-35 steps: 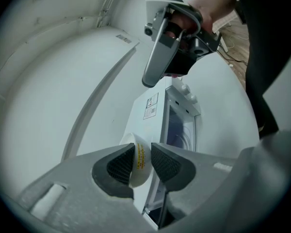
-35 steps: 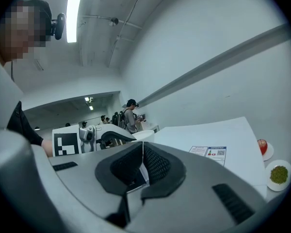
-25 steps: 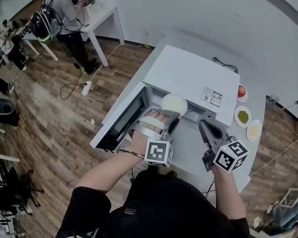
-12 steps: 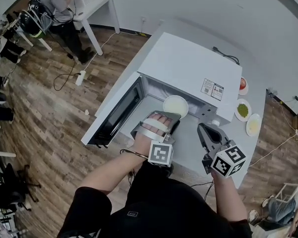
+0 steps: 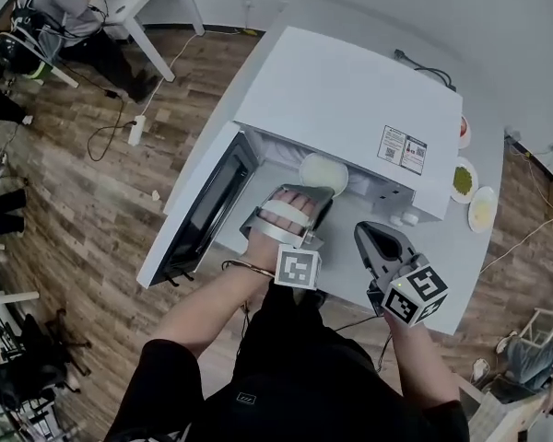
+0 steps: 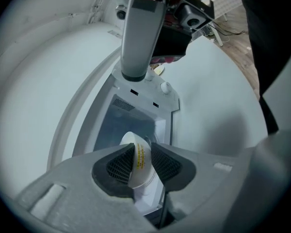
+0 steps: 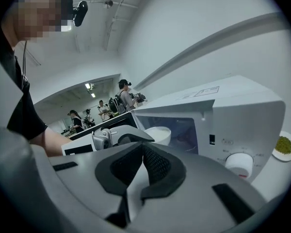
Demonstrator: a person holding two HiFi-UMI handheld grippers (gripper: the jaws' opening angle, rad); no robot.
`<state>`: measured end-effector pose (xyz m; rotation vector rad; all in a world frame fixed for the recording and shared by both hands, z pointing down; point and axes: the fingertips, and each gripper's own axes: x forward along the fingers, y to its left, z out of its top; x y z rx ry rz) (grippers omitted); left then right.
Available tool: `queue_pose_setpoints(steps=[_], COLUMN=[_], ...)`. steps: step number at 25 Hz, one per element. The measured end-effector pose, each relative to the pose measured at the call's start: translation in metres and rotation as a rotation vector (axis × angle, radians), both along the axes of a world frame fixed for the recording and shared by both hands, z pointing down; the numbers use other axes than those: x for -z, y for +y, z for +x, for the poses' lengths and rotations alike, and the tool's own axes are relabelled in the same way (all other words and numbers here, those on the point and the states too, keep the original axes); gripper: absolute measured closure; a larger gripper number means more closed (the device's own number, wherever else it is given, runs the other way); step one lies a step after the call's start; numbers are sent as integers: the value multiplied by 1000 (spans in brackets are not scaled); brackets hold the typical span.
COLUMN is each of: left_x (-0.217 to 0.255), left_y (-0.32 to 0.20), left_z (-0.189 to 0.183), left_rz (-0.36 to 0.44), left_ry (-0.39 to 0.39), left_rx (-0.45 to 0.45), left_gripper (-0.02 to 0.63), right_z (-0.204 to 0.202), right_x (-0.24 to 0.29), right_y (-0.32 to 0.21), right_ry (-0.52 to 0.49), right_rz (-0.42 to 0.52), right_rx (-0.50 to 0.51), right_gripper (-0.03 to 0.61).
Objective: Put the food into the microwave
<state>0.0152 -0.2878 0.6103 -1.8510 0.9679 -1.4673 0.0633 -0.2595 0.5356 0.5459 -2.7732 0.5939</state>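
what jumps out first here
A big white microwave fills the middle, its door wide open at the left. The left tongs clamp a white bowl by its rim at the opening. A plate of green food sits to the microwave's right.

The white table (image 5: 454, 276) carries the open microwave (image 5: 350, 99) and small food plates (image 5: 463, 180) beside it.

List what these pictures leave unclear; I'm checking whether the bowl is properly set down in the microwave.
What the bowl holds: the head view shows only a pale surface, and the left gripper view sees it edge-on between the jaws.
Whether the bowl touches the microwave floor: the roof hides this in the head view.
The red dish: mostly behind the microwave.
Print on the label: too small.
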Motion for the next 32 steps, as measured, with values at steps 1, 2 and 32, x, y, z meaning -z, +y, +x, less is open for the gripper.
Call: queue_pose_setpoints(steps=[1,2,32], left_x=[-4,-9,-64], left_y=[-5,-10,-122], left_z=[-2,-4,-20], left_rz=[2,-2,-96], left_ry=[-7,-9,11], left_rx=[-2,-2,19], left_gripper=[502,502,500], right_z=[-2,-4,28], right_x=[-3,-6,-32], right_y=[-1,-2,7], right_ry=[-11,-20,7], right_rz=[-3,-7,-127], right_rx=[-2,-7,-182], right_gripper=[563,563,563])
